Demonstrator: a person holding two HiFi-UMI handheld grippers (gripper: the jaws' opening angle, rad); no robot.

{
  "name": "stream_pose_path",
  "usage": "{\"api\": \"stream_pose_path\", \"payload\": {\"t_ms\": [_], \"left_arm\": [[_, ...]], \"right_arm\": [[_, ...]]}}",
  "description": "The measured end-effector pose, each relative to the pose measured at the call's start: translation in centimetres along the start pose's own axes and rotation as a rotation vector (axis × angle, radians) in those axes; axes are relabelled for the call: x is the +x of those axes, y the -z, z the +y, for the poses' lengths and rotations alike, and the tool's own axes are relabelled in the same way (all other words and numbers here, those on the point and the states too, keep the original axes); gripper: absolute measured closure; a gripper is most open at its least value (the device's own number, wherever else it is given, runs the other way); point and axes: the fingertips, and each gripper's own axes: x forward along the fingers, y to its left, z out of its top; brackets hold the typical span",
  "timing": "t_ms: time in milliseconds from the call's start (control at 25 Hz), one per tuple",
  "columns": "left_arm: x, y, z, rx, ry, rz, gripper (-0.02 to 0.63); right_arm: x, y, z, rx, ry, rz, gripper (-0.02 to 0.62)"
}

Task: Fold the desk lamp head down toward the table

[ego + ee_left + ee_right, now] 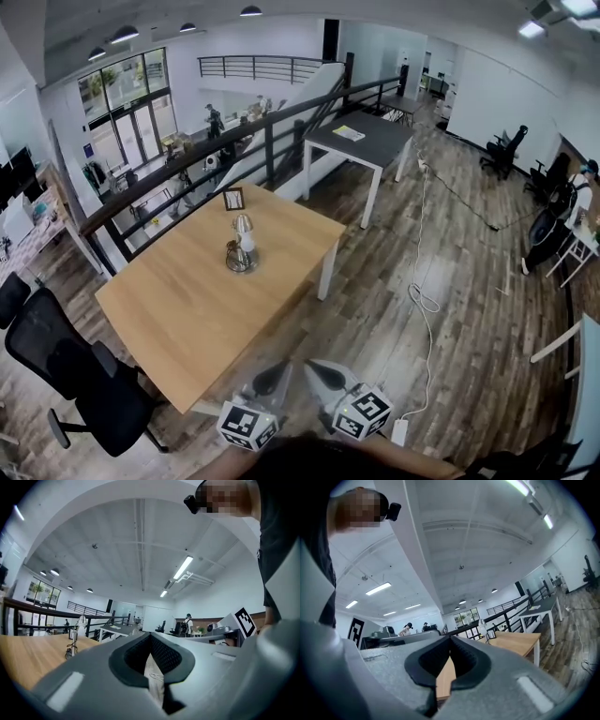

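The desk lamp (241, 245) stands upright near the far middle of the wooden table (178, 309), with a small silver head on a thin stem and a dark round base. Both grippers hang off the table's near corner, well short of the lamp. My left gripper (282, 368) and my right gripper (315, 366) point toward the table side by side, each shut and empty. The left gripper view has the lamp (77, 633) far off at the left, beyond its shut jaws. In the right gripper view the lamp (482, 627) is small, right of centre.
A small picture frame (233, 199) stands behind the lamp. Black office chairs (58, 352) sit at the table's left. A dark railing (234, 141) runs behind the table, a grey table (361, 141) stands beyond it, and a white cable (422, 300) lies on the wooden floor.
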Motion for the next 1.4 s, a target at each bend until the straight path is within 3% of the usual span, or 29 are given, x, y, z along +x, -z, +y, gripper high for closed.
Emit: {"api": "stream_pose_path", "payload": {"t_ms": [360,640,1000,1400], "left_arm": [[6.3,0.9,-1.0,-0.027,0.092,0.038,0.604],[10.9,1.2,1.1,-0.03,0.158,0.048,0.604],[14.5,-2.0,9.3,-0.018,0.161,0.025,0.604],[14.5,-5.9,21.3,0.013,0.093,-0.027,0.604]], "right_arm": [[-0.9,-0.6,-5.7,0.023,0.092,-0.003,0.594],[1.3,-1.8,-9.8,0.003,0.147,-0.008,0.594],[10.4,-3.8,-11.9,-0.013,0.125,-0.003,0.594],[23.1,-5.1,-10.8,-0.061,0.053,-0.011,0.594]]}}
